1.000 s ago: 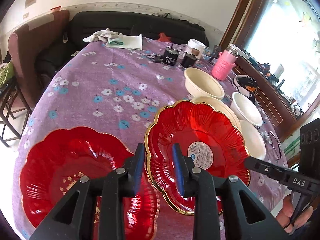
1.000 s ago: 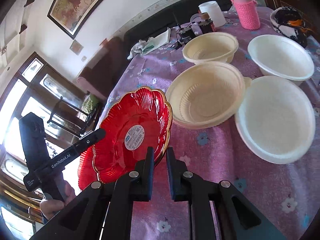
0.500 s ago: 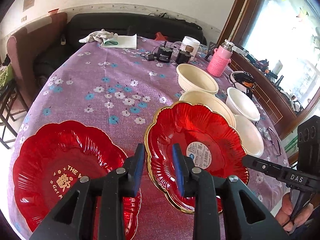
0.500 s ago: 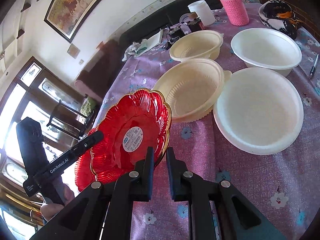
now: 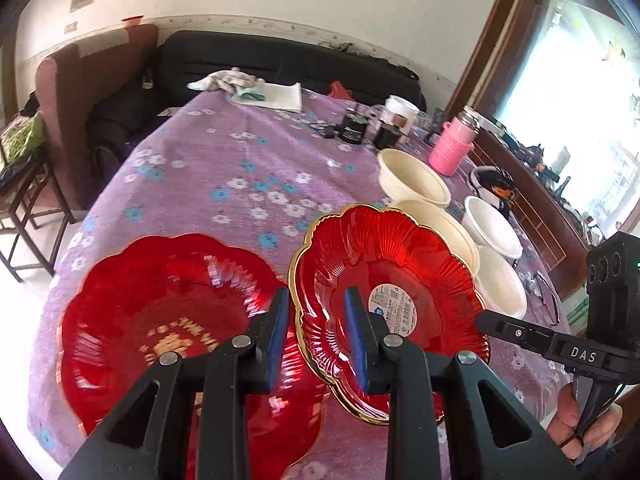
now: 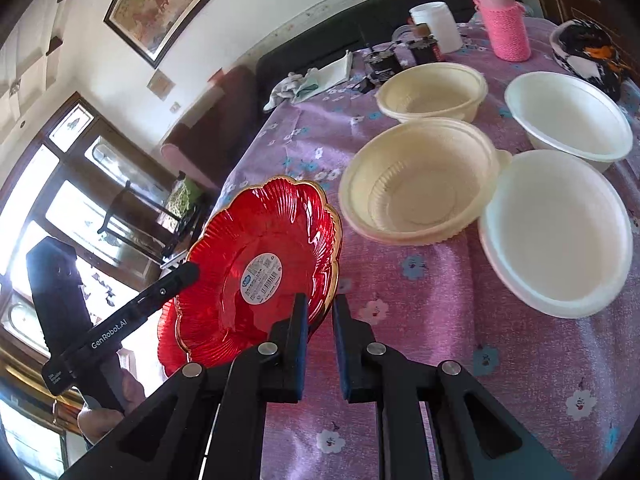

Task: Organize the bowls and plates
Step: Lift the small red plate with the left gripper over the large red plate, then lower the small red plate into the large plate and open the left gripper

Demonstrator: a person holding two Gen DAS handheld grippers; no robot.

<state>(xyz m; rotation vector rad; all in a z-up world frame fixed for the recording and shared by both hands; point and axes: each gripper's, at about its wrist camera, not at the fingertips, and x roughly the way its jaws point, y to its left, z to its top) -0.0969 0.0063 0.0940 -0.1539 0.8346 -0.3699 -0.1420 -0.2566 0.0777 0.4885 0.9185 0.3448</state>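
Note:
A gold-rimmed red plate (image 5: 384, 280) with a white sticker is held tilted above the purple cloth. My left gripper (image 5: 316, 332) has its jaws around the plate's left rim with a gap showing. My right gripper (image 6: 320, 316) is shut on the plate's right rim (image 6: 334, 264). A second red plate (image 5: 160, 320) with gold lettering lies flat on the table at the left. Two cream bowls (image 6: 420, 188) (image 6: 432, 88) and two white bowls (image 6: 560, 232) (image 6: 568, 116) sit to the right.
At the far end of the table (image 5: 200, 184) stand a pink bottle (image 6: 504, 24), a white cup (image 6: 436, 24), dark jars (image 5: 354, 130), a cloth (image 5: 248, 88) and a black patterned bowl (image 6: 588, 56). A sofa and chair stand behind.
The held red plate has risen and tilted a little. Both grippers keep their places on its rims. The flat red plate shows more fully at the left.

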